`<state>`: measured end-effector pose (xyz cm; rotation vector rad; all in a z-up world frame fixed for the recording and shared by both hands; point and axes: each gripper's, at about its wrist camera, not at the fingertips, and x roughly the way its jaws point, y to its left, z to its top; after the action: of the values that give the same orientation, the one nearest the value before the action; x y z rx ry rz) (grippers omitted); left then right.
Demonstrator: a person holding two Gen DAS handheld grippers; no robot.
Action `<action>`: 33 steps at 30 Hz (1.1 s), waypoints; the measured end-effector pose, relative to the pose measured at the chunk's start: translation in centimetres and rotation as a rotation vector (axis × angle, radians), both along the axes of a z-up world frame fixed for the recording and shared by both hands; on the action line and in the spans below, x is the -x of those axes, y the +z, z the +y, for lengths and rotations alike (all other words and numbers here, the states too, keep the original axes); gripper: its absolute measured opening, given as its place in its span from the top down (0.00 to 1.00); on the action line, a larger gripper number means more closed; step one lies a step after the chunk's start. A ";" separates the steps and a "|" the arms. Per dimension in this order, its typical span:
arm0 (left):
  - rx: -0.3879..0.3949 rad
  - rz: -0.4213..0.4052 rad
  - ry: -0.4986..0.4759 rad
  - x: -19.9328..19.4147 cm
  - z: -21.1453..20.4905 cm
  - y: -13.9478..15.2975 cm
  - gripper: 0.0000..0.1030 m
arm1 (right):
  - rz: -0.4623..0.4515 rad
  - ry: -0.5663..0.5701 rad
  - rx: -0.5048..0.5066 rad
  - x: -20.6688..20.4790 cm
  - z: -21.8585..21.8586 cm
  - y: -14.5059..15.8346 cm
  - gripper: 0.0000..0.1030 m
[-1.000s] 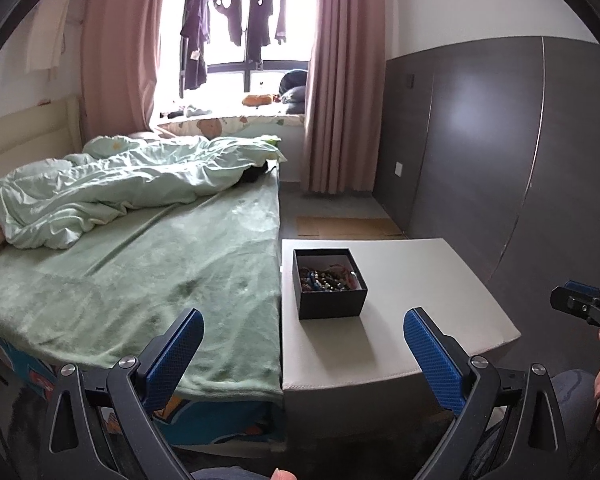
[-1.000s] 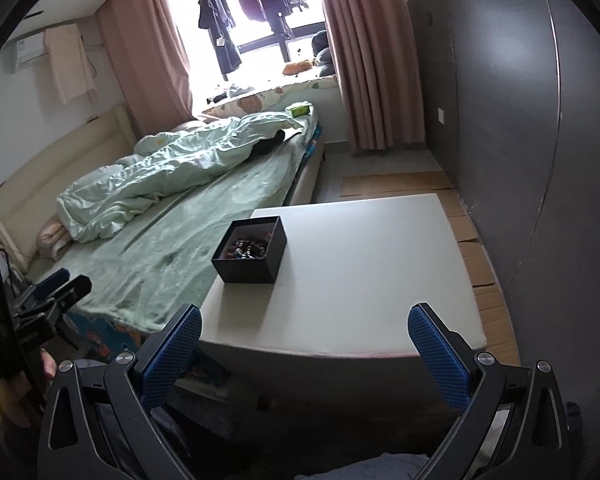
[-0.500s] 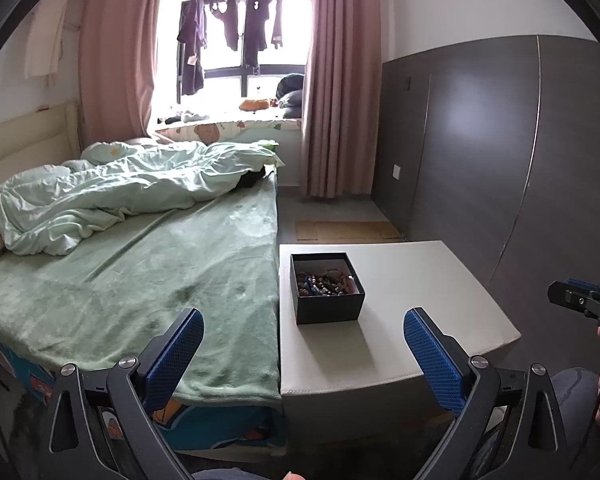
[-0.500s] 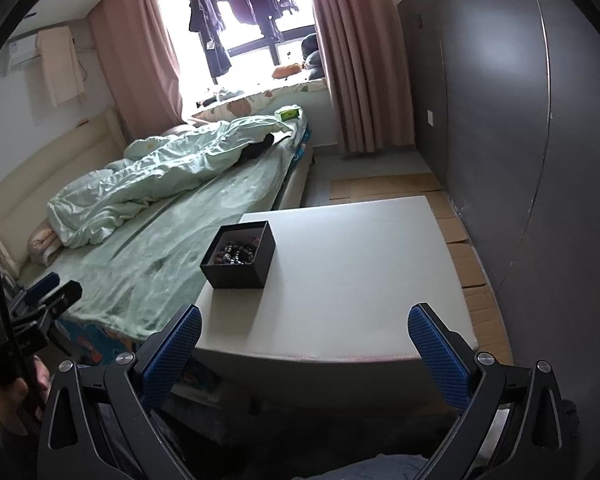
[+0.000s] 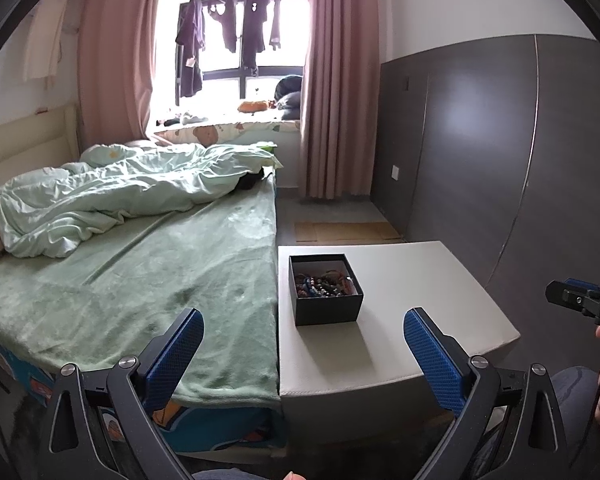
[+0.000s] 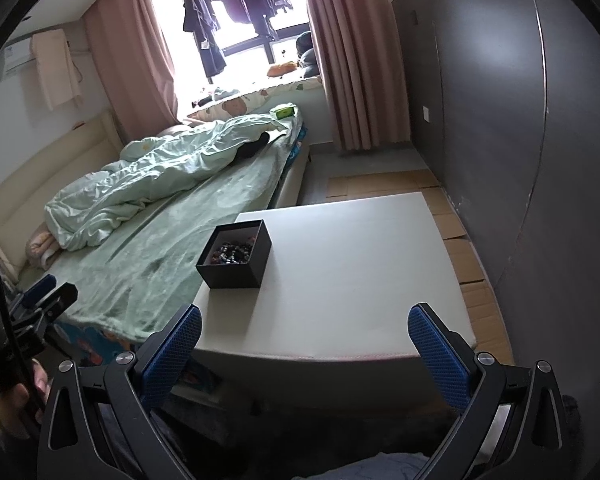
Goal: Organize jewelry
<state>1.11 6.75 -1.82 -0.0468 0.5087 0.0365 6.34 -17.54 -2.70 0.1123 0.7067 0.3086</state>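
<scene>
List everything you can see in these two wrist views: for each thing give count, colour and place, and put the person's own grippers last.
box: one, black, open, on the table's bed-side part
jewelry: a mixed-colour beaded heap, pieces too small to count, inside the box
table: one, white, beside the bed
bed: one, green cover, left of the table
duvet: one, pale green, rumpled on the bed
curtains: two, pink, flanking the window
clothes: several, dark, hanging at the window
cardboard: flattened, brown, on the floor by the grey wall
left gripper: one, blue pads, open, empty
right gripper: one, blue pads, open, empty
</scene>
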 end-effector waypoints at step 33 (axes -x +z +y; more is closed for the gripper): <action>-0.036 -0.007 0.018 -0.5 -0.9 0.0 0.03 | 0.012 -0.026 0.002 -0.6 0.1 -0.4 0.00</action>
<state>1.57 5.87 -1.83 -0.0167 0.5003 0.0633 6.94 -17.43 -3.08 0.1213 0.7170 0.2829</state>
